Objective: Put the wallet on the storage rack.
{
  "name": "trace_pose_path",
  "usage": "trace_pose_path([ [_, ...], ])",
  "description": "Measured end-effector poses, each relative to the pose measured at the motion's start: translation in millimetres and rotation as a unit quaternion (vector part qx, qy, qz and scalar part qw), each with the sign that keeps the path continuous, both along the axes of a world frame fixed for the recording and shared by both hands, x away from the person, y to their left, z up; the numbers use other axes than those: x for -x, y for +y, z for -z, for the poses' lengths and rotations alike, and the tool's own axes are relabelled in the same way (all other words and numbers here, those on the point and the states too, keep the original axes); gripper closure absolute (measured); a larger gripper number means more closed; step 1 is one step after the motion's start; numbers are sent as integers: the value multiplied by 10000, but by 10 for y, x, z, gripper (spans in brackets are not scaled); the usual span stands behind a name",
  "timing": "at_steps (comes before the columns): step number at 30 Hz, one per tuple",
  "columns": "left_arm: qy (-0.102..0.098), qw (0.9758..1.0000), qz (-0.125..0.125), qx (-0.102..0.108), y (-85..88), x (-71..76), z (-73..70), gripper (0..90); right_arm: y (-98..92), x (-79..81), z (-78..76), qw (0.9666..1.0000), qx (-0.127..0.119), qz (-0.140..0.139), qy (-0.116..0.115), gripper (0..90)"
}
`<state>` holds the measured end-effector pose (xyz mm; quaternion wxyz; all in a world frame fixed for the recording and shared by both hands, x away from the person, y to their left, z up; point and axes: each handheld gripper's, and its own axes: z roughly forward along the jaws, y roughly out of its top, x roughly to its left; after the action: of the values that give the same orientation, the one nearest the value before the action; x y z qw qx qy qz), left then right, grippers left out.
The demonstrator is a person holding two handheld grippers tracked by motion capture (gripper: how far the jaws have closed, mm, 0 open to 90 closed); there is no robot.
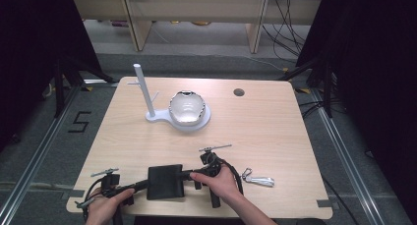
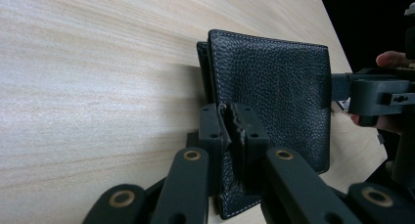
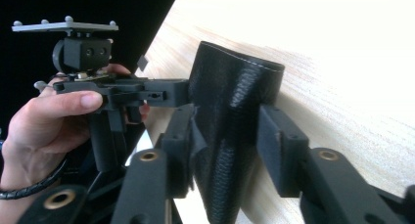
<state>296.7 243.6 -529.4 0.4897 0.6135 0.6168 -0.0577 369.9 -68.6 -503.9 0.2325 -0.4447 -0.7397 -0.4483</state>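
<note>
Lab, floor rails (image 1: 39, 156), trailing cables (image 1: 290, 23)

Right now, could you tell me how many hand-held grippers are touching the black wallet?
2. The left hand-held gripper is clamped on the wallet's left edge; the right hand-held gripper straddles its right edge, one pad touching and the other just off. Nothing else touches it.

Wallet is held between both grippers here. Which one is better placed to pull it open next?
Probably the right gripper: its jaws straddle the wallet's free edge, still apart. The left gripper is clamped shut on the other edge, anchoring it.
</note>
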Motion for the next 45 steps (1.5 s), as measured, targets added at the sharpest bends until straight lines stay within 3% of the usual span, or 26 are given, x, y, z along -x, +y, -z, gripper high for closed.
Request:
trace_pose_path([
  [2, 24, 10000, -6, -2, 7, 1, 1, 833, 6, -2, 3, 9998, 44, 177, 41, 581],
  [5, 46, 10000, 51, 57, 19, -2, 3, 832, -6, -5, -2, 9998, -174, 39, 18, 586],
  [6, 6, 9999, -81, 125, 5, 3, 10, 831, -2, -5, -24, 9997, -251, 41, 37, 600],
  [7, 6, 9999, -81, 125, 5, 3, 10, 831, -1, -16, -1, 9993, -292, 5, -215, 609],
  [10, -2, 9997, -127, 185, -4, 6, 16, 831, -1, -20, -52, 9991, -414, -72, -76, 639],
  [12, -18, 9998, -92, 168, 4, 10, 24, 832, 7, -17, -65, 9992, -387, -52, -11, 641],
  [14, 5, 9995, -173, 270, -15, 10, 24, 832, 5, -34, -20, 9997, -183, -4, -184, 640],
  [15, 34, 9997, -116, 201, -13, 9, 24, 833, -3, -41, -3, 9998, -204, -14, -3, 640],
  [17, 24, 9997, -101, 235, -15, 6, 30, 833, -10, -40, 17, 9998, -189, -34, -44, 641],
  [19, 11, 9996, -140, 246, -32, 8, 35, 833, 0, -32, 11, 9998, -66, 121, 141, 699],
  [21, 8, 9996, -128, 245, -33, 9, 36, 833, -10, -39, 17, 9999, -81, 81, 17, 734],
  [23, 10, 9997, -104, 228, -34, 15, 26, 833, -5, -34, -1, 9999, 126, 95, -58, 780],
  [28, -81, 9996, -7, 260, -46, 33, 17, 825, -4, -59, -50, 9996, 268, -50, 60, 828],
  [31, -358, 9988, 85, 316, -108, 32, -17, 811, -39, -87, -187, 9987, 377, -276, -225, 839],
  [32, -636, 9974, 255, 216, -158, 14, -67, 751, -52, -127, -338, 9941, 602, -389, -808, 842],
  [33, -823, 9961, 300, 75, -180, 3, -100, 692, -58, -143, -444, 9909, 722, -554, -987, 843],
  [35, -1280, 9911, 341, -162, -217, -19, -160, 552, -71, -181, -683, 9802, 1058, -871, -1432, 843],
  [36, -1280, 9911, 341, -162, -217, -19, -160, 512, -75, -198, -815, 9706, 1310, -1070, -1713, 843],
  [37, -1539, 9867, 326, -403, -232, -21, -222, 464, -87, -219, -948, 9590, 1558, -1184, -2052, 843],
  [38, -1656, 9842, 356, -509, -231, -23, -236, 437, -94, -245, -1076, 9418, 1851, -1369, -2449, 842],
  [39, -1656, 9842, 356, -509, -231, -23, -236, 423, -94, -245, -1076, 9418, 1851, -1369, -2449, 842],
  [41, -1782, 9808, 380, -690, -231, -24, -251, 410, -94, -292, -1290, 9112, 2322, -1708, -2943, 842],
  [42, -1809, 9796, 408, -773, -227, -26, -253, 405, -97, -356, -1447, 8759, 2717, -2142, -3363, 840],
  [43, -1859, 9783, 429, -810, -228, -31, -244, 405, -97, -356, -1447, 8759, 2717, -2142, -3363, 840],
  [44, -1920, 9767, 447, -845, -231, -38, -229, 403, -95, -380, -1506, 8580, 2961, -2337, -3486, 839],
  [45, -1948, 9757, 434, -900, -237, -40, -224, 395, -90, -424, -1567, 8252, 3233, -2847, -3652, 838],
])
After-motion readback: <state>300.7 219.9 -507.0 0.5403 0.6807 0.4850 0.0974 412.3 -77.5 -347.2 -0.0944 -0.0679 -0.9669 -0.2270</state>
